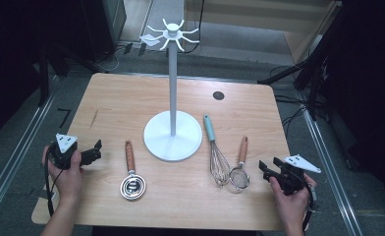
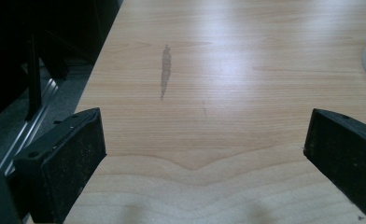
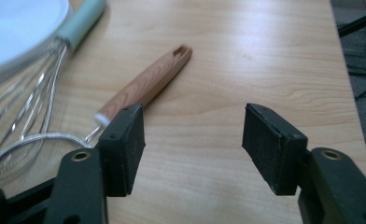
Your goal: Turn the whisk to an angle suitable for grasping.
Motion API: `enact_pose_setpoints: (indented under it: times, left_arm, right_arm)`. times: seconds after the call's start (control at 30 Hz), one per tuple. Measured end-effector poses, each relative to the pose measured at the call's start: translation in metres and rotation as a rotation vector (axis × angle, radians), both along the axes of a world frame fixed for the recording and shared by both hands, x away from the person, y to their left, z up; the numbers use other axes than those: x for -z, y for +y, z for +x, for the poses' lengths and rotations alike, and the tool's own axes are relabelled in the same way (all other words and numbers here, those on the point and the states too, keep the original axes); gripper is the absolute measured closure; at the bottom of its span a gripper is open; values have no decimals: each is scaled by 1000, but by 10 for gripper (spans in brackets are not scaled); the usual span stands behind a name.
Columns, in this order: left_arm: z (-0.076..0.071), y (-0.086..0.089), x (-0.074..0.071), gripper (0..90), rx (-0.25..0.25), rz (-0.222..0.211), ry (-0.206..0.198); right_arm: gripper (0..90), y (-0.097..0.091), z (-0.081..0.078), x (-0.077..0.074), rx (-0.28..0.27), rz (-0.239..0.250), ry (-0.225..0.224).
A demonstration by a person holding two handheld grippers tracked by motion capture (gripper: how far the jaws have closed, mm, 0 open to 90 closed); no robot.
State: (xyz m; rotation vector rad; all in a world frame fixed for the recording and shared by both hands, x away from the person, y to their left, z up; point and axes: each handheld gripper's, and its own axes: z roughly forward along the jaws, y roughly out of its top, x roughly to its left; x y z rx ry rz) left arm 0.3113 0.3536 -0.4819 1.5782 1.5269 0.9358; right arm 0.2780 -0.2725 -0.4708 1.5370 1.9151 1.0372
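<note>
High view first: right gripper (image 1: pixel 268 165) just right of the small strainer (image 1: pixel 239 173), jaws spread, pinching nothing. Left gripper (image 1: pixel 96 150) near the left edge of the table (image 1: pixel 249 113), likewise spread wide and empty, a little left of the scoop (image 1: pixel 131 181).

Looks like the approach to a pick-up, probably of the strainer, lying toward the right edge between whisk (image 1: pixel 217 156) and right gripper, mesh bowl near, wooden handle pointing far.

Best done thus: swing the jaws left over the handle, not the mesh. Straddle it crosswise at mid-length. Keep clear of the whisk's wires, touching or nearly touching the strainer's rim. Close firmly, then lift straight up. Mind the hole at the handle's far end, presumably meant for a hook on the white stand (image 1: pixel 173 83).

Counted: one stand, one whisk, one strainer, one scoop. Three utensils in all, two with wooden handles. Two grippers.
</note>
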Motion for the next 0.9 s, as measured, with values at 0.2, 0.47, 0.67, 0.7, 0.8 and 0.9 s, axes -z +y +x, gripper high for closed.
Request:
enact_pose_setpoints:
  times: [0.2,0.47,0.67,0.7,0.8,0.9]
  left_arm:
    - [-1,2,0,0,-6,-24,5]
    - [-3,2,0,0,6,-25,-2]
    - [-2,1,0,0,3,-17,4]
    - [-2,1,0,0,3,-16,5]
    - [-1,1,0,0,6,-12,10]
    - [-2,0,0,0,11,-6,9]
  right_arm:
    - [414,7,8,-8,8,-22,100]
    - [423,22,27,-26,13,-41,173]
    - [497,39,49,-48,-76,12,229]
    - [497,39,49,-48,-76,12,229]
    - [493,49,59,-54,-99,-30,259]
    - [492,56,69,-55,-101,-27,281]
